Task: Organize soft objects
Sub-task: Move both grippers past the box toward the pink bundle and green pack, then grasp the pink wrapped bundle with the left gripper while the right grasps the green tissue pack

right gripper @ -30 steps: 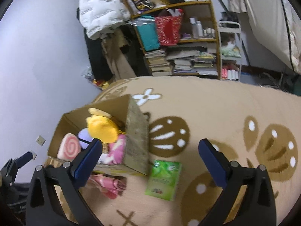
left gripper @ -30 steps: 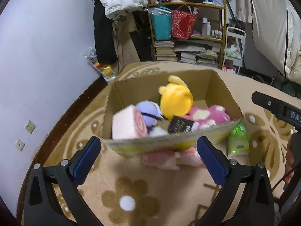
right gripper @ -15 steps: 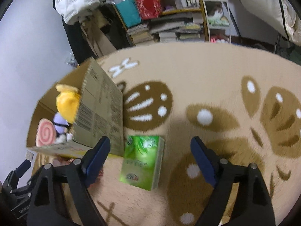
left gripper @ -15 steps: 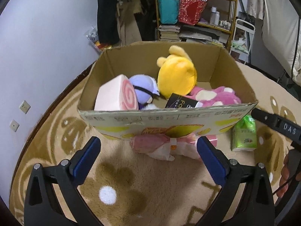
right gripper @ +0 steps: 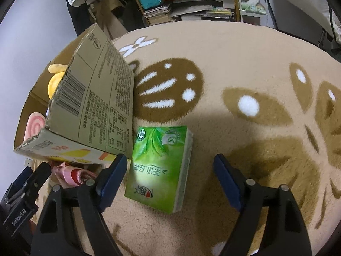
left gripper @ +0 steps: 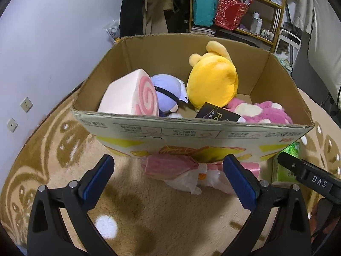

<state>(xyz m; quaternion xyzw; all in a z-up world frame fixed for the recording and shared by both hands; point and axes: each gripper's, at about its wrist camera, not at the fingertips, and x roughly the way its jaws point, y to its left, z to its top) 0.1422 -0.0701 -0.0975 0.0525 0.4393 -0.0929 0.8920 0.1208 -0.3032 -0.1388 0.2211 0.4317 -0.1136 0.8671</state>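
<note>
While the left claw (left gripper: 168,177) hangs agape over the pink wrapped bundle (left gripper: 185,171) at the cardboard box's (left gripper: 191,132) near wall, the right claw (right gripper: 168,177), jaws just narrowing yet untouching, straddles the green tissue pack (right gripper: 159,166) on the rug (right gripper: 255,149). Plush toys (left gripper: 213,83) fill the box at twelve o'clock.
</note>
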